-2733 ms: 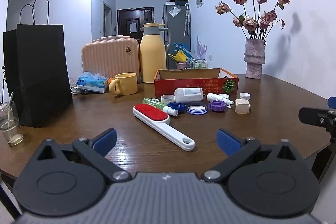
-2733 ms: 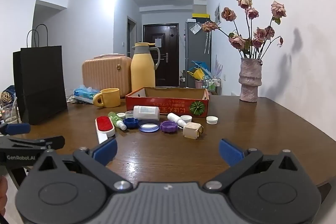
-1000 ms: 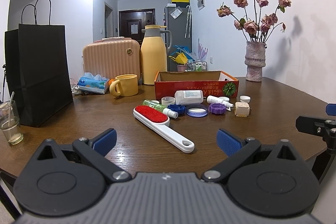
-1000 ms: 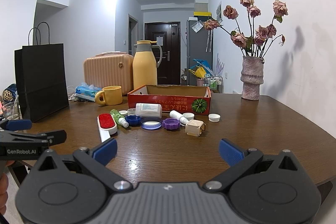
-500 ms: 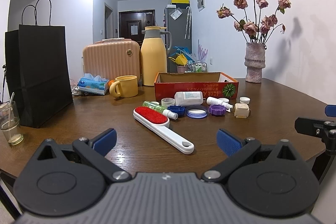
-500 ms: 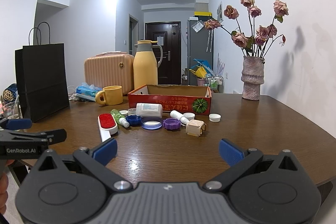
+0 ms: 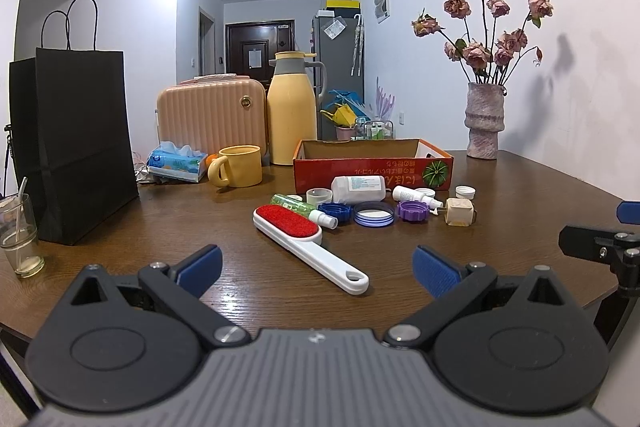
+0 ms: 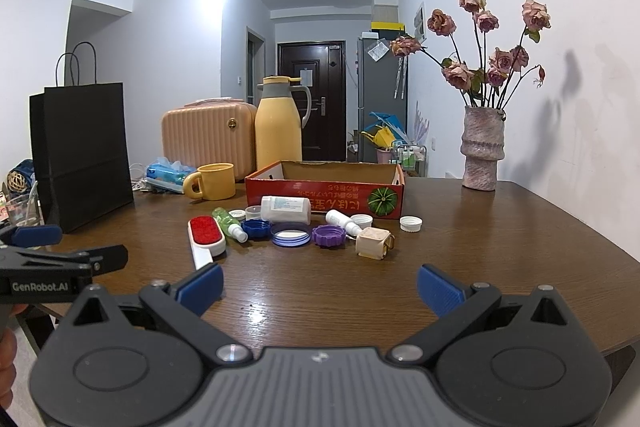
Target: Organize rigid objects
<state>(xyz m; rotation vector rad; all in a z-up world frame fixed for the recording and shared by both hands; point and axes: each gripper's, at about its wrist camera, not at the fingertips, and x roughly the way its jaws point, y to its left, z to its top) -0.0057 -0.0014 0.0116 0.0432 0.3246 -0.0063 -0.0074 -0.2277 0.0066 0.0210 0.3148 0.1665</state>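
A red cardboard box (image 7: pixel 372 171) (image 8: pixel 324 195) stands open on the brown table. In front of it lie a white lint brush with a red pad (image 7: pixel 308 241) (image 8: pixel 204 235), a green spray bottle (image 7: pixel 304 209), a white bottle on its side (image 7: pixel 358 189) (image 8: pixel 285 209), a small white bottle (image 8: pixel 342 221), blue and purple lids (image 7: pixel 374 214) (image 8: pixel 329 235), white caps (image 8: pixel 411 223) and a beige cube (image 7: pixel 459 211) (image 8: pixel 373 243). My left gripper (image 7: pixel 316 267) and right gripper (image 8: pixel 320 285) are both open and empty, near the table's front edge.
A black paper bag (image 7: pixel 76 147), a glass with a spoon (image 7: pixel 18 235), a tissue pack (image 7: pixel 176 163), a yellow mug (image 7: pixel 238 171), a pink case (image 7: pixel 212 119) and a yellow jug (image 7: pixel 292 115) stand at the left and back. A vase of dried roses (image 7: pixel 484 123) stands back right.
Both grippers have drifted slightly; the view has barely shifted. Nothing on the table has moved and both grippers stay open.
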